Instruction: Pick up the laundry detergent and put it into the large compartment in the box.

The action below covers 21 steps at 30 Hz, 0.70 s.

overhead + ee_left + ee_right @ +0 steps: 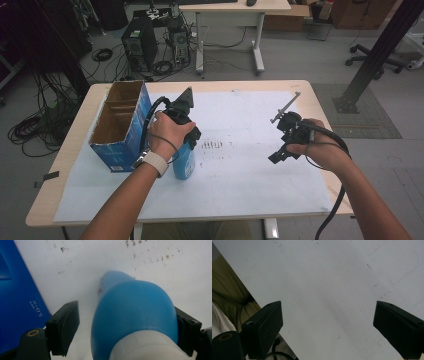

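The bottle (135, 312) looked like smooth blue plastic with a soft sheen, and its white cap (147, 346) was ribbed plastic. The left claw (125, 332) showed matt black pads, faintly rubbery. At nine o'clock of the bottle, the box (122, 125) was glossy blue card outside, raw brown cardboard inside. White paper (240, 170), matt and smudged, covered the pale wooden desk (75, 140). The right claw (327, 327) was dull black too.

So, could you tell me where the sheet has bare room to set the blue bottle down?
The white sheet is bare between the blue bottle and the right gripper, and along its near edge. It is crowded at left, where the bottle stands beside the open blue box.
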### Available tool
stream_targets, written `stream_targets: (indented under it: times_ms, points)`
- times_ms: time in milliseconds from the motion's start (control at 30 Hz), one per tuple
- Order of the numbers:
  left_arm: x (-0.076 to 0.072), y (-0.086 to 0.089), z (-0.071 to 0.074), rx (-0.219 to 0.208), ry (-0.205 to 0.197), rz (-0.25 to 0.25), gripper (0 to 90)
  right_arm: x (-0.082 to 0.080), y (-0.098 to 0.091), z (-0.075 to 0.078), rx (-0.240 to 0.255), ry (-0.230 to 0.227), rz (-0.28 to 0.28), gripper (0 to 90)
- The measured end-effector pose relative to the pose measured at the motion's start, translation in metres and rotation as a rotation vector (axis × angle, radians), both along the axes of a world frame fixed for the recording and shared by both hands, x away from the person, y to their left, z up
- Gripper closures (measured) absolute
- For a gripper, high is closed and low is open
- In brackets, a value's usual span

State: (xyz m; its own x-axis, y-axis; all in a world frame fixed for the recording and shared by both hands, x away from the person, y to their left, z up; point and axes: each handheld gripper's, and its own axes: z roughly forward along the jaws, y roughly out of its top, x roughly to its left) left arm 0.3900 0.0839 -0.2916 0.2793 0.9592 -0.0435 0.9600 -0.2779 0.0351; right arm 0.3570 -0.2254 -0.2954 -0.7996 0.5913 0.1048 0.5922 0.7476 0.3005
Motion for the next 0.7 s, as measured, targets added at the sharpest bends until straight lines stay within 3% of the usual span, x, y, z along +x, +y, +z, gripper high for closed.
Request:
stream_targets:
  times_ms: [700]
  points:
    - [-0.0015, -0.0029, 0.0034, -0.033, -0.002, -0.002, 36.8, -0.0005, -0.0014, -0.0006, 0.005, -0.002, -0.006, 9.1]
